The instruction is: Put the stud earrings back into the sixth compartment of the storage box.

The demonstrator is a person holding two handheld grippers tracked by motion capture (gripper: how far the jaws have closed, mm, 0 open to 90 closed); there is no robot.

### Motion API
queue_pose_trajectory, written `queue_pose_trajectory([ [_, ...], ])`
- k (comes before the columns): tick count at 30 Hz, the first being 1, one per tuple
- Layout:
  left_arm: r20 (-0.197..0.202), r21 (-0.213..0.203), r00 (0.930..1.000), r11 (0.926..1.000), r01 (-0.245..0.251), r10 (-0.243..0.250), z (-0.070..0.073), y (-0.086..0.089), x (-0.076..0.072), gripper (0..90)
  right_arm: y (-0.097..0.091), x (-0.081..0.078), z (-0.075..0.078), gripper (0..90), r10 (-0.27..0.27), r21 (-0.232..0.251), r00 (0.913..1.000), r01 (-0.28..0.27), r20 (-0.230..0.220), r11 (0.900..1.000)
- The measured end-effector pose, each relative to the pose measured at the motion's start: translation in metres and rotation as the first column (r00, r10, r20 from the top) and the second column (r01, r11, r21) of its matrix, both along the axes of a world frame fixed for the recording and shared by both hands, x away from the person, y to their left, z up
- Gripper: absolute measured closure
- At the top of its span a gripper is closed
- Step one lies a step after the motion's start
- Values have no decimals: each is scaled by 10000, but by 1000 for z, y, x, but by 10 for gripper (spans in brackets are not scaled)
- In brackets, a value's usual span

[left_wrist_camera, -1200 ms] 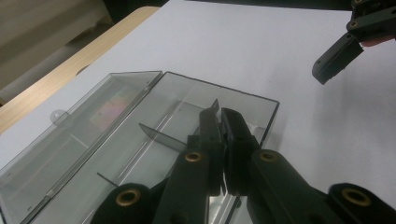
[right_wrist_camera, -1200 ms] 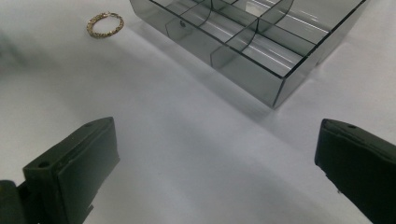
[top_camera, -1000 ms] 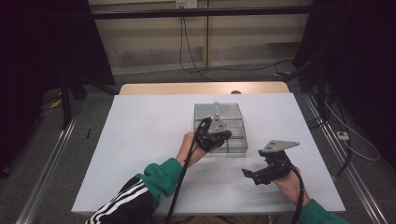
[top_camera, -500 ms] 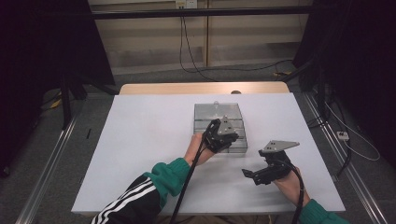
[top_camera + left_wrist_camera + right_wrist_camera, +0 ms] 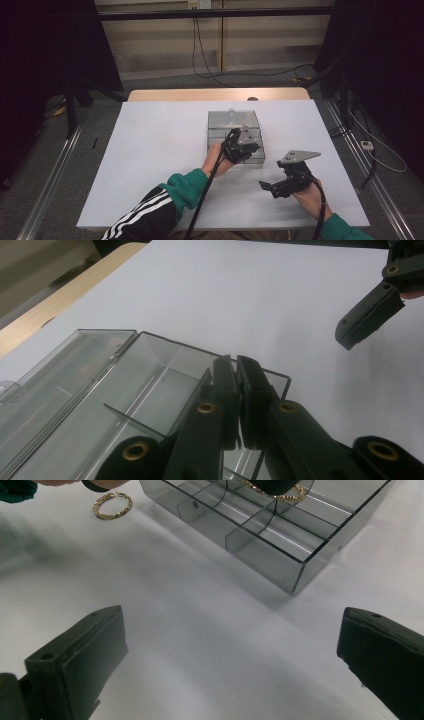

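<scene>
The gold hoop [image 5: 295, 494] hangs at the tip of the left gripper [image 5: 241, 145], above a compartment on the near side of the smoked clear compartment box [image 5: 220, 131]. A second gold hoop [image 5: 96, 506] lies loose on the white table [image 5: 150, 150], just outside the box and near the person's left hand [image 5: 216, 160].

Tool state:
- Left gripper [image 5: 236, 362]: jaws closed to a thin slit. The hoop sits right at the jaw tips in the right gripper view, so the grip appears to be on the hoop; the pinch point itself is hidden.
- Right gripper [image 5: 230, 645]: jaws spread wide and empty, resting on the table to the right of the box and well apart from it.

The box stands mid-table with its hinged lid [image 5: 60, 370] folded flat on the far side. Thin dividers split the interior into cells.

The step in hand is judged to be placing the hoop into a cell. Recommended procedure:
1. Centre the jaw tips over one cell, away from the dividers and the front wall [image 5: 260, 555].
2. Lower until the hoop rests on the cell floor; a release from height may let it bounce or land across a divider.
3. Open the jaws only slightly, then lift straight up so the chain-textured ring does not snag on a pad.
4. Keep the right gripper parked; the light box may slide if bumped
</scene>
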State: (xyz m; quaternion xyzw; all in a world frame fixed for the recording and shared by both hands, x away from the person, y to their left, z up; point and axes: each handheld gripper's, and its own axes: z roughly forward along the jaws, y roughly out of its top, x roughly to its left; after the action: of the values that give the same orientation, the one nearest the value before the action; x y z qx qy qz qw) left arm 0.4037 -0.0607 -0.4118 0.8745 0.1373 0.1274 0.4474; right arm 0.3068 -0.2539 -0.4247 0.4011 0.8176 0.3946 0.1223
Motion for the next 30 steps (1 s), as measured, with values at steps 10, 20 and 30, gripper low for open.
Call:
queue_pose_trajectory([
  [10, -333, -30, 9994, 10000, -54, 53, 3, 8, 1, 629, 0, 0, 1, 0, -11, 2, 10000, 11, 9, 10000],
  [20, -374, 199, 9992, 9997, -160, 167, 17, 41, -9, 362, 0, -1, 1, 0, 6, -34, 10000, -6, 20, 10000],
  [30, -268, 552, 9971, 9960, -699, 715, 17, 80, -21, 148, 1, -1, 1, 0, 16, -53, 10000, -16, 3, 10000],
])
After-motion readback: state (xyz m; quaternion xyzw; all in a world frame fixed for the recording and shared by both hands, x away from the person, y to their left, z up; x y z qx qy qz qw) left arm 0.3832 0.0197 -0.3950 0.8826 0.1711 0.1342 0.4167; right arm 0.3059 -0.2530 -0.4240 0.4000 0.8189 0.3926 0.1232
